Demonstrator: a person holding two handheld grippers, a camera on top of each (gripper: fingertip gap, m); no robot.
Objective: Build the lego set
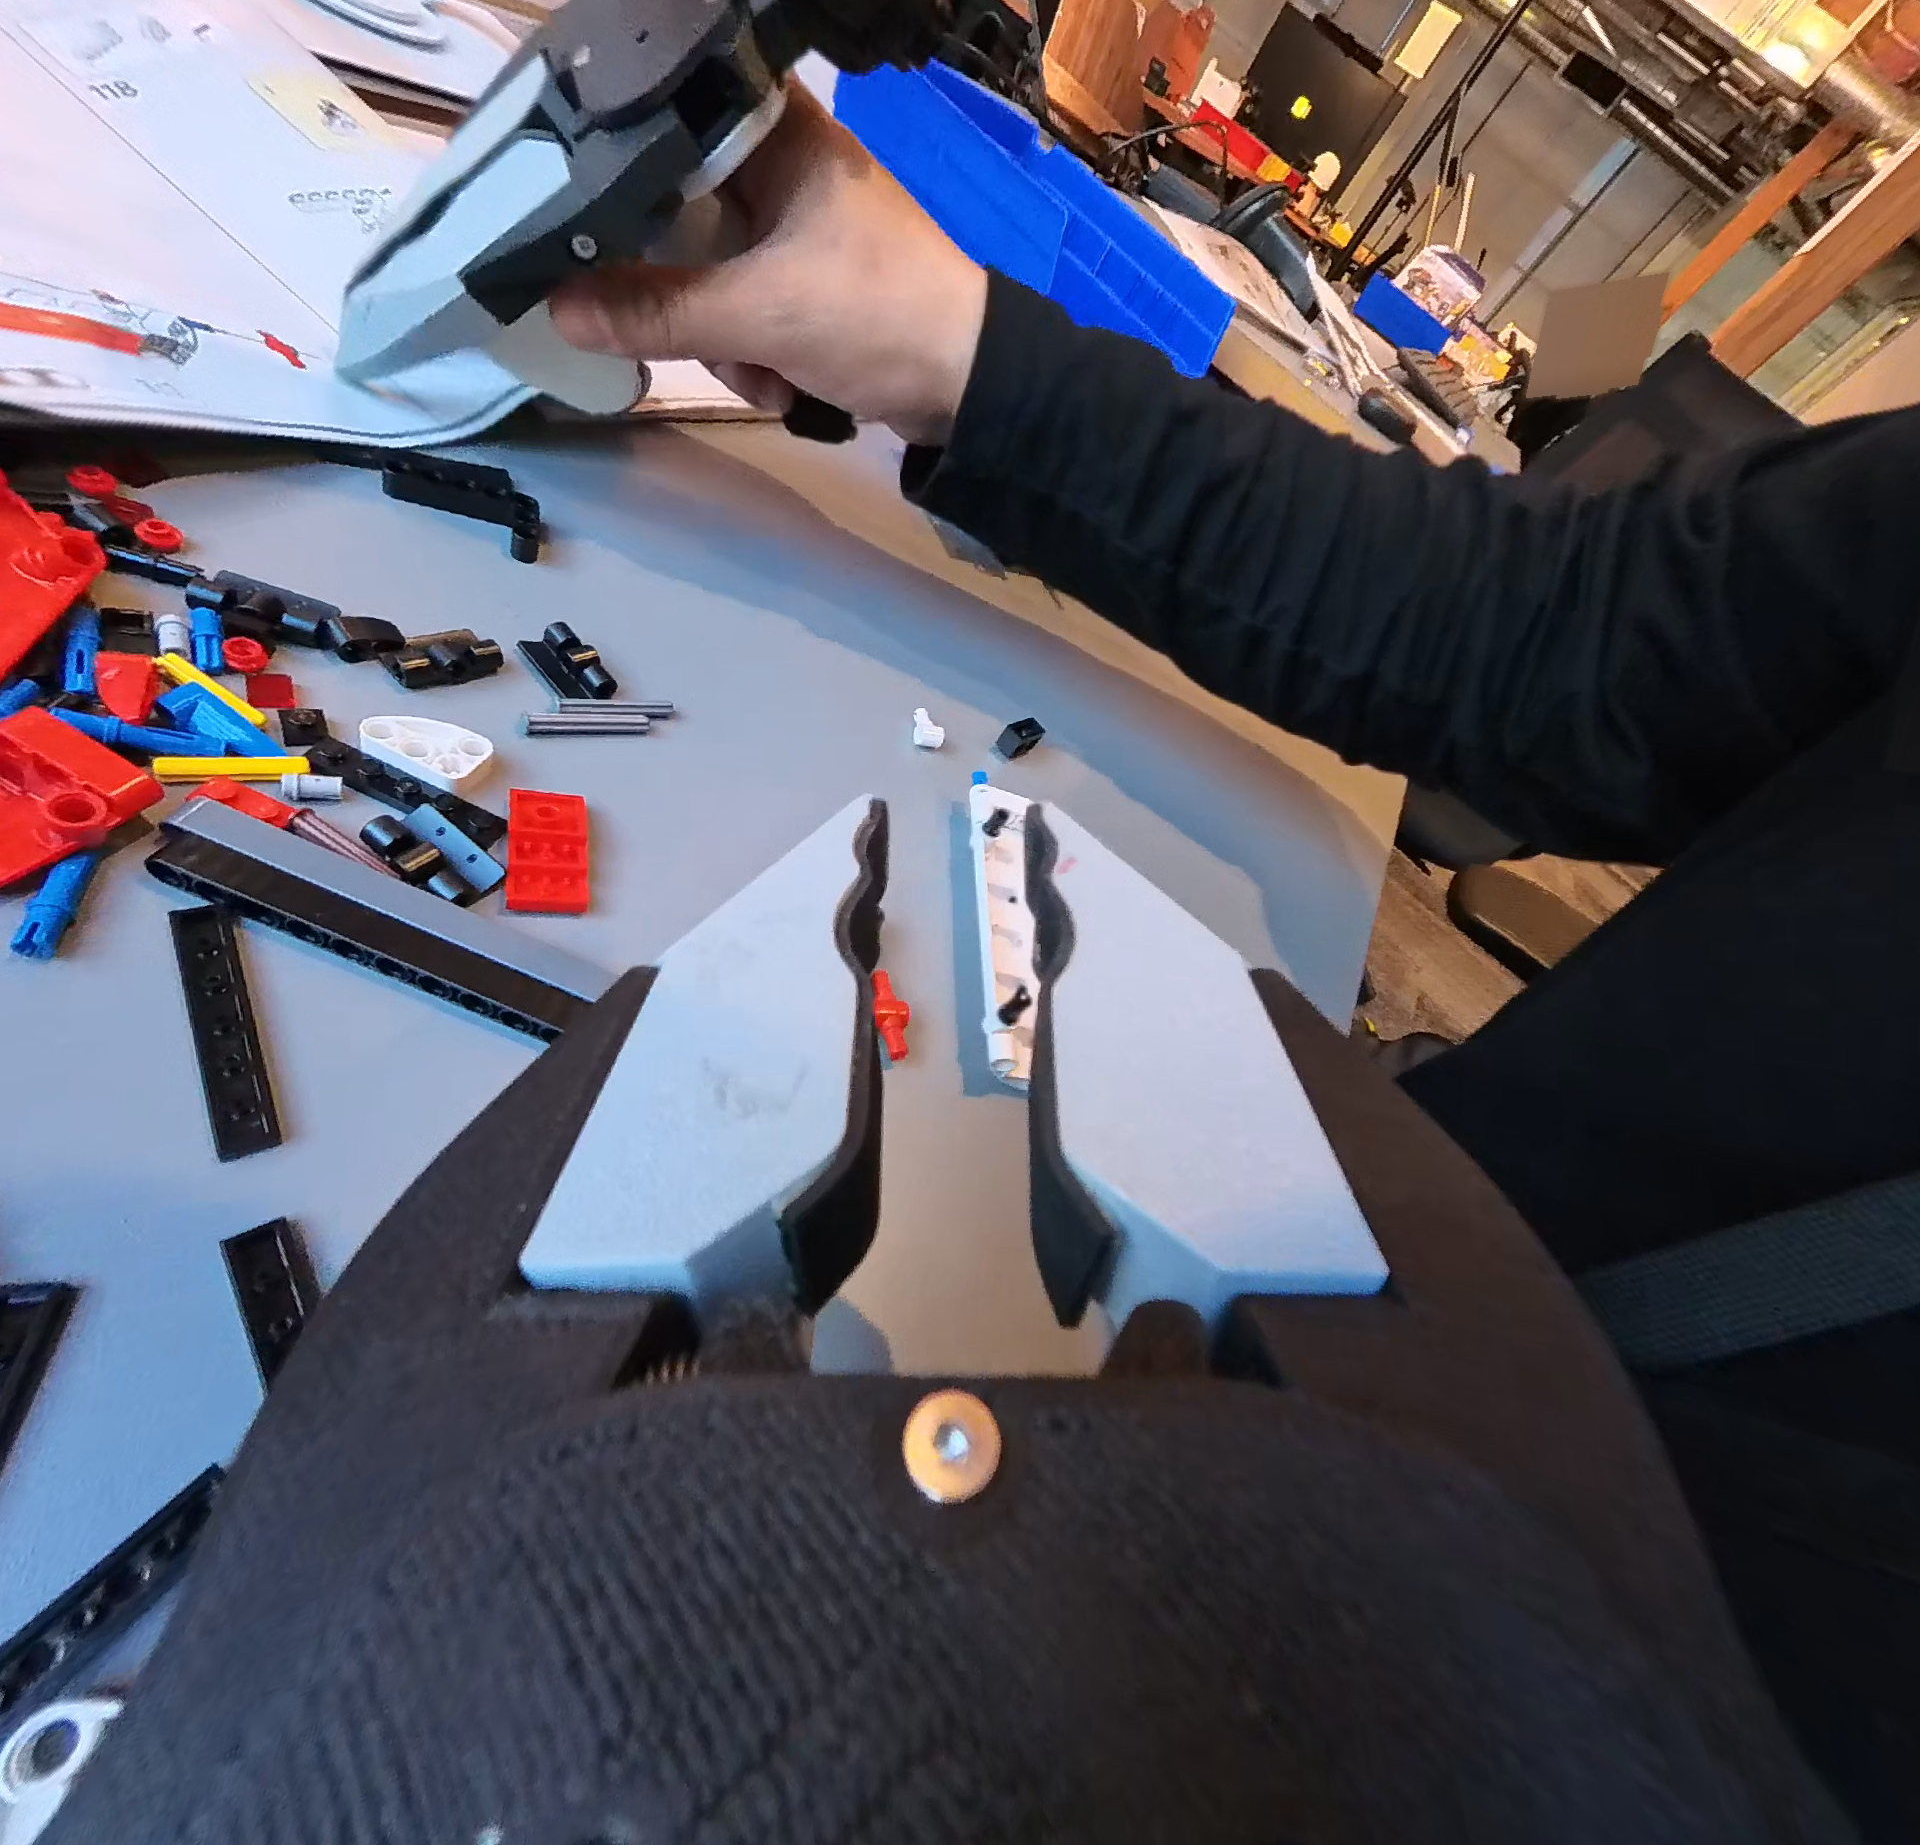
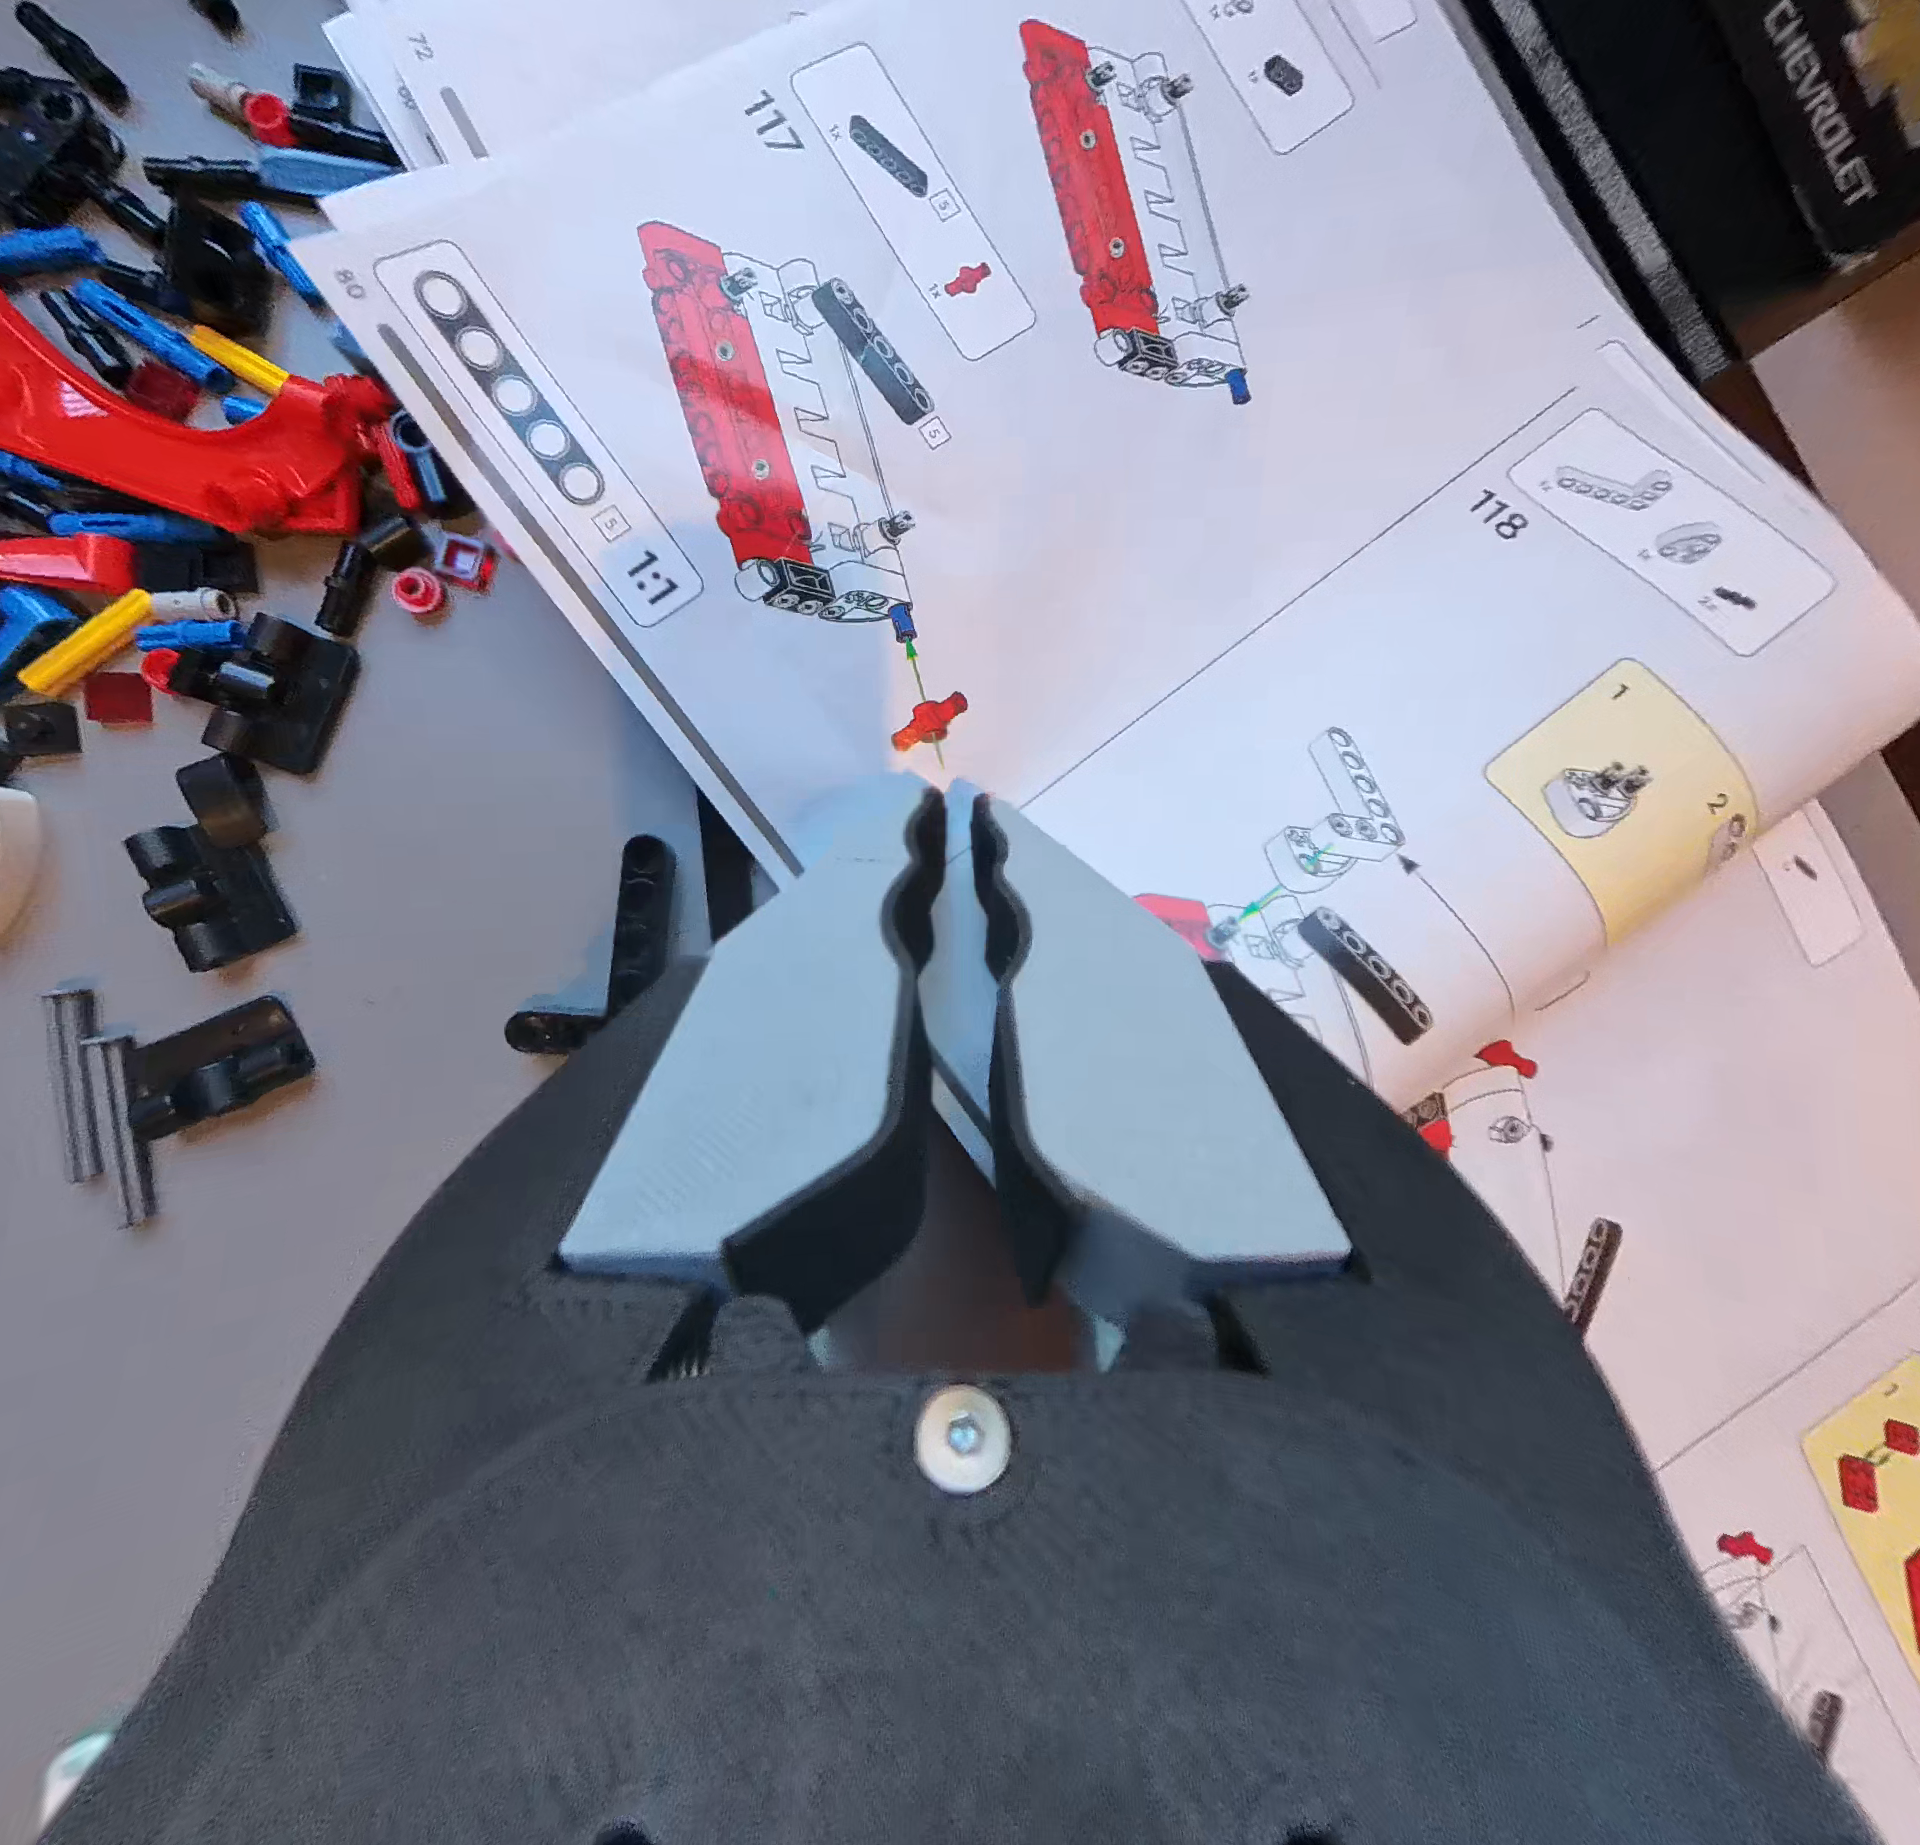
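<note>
My left gripper [image 1: 956, 819] is open and empty, low over the grey table [image 1: 790, 600]. Between its fingers on the table lie a small red pin [image 1: 890, 1011] and a white beam assembly [image 1: 1000, 922] with black pins, which lies along the right finger. My right gripper [image 2: 951, 793] is shut, with its tips at the edge of the open instruction booklet [image 2: 1143, 548]. I cannot tell whether it pinches a page. In the left wrist view it [image 1: 348, 356] shows far left over the booklet [image 1: 156, 237], held by a hand [image 1: 790, 309].
Loose red, blue, black and yellow parts [image 1: 208, 715] are piled at the left, also in the right wrist view [image 2: 156, 393]. A red plate [image 1: 548, 850], a long black beam [image 1: 353, 922] and small white [image 1: 925, 730] and black [image 1: 1018, 737] pieces lie nearby. The black sleeve [image 1: 1351, 600] crosses above the table's right edge.
</note>
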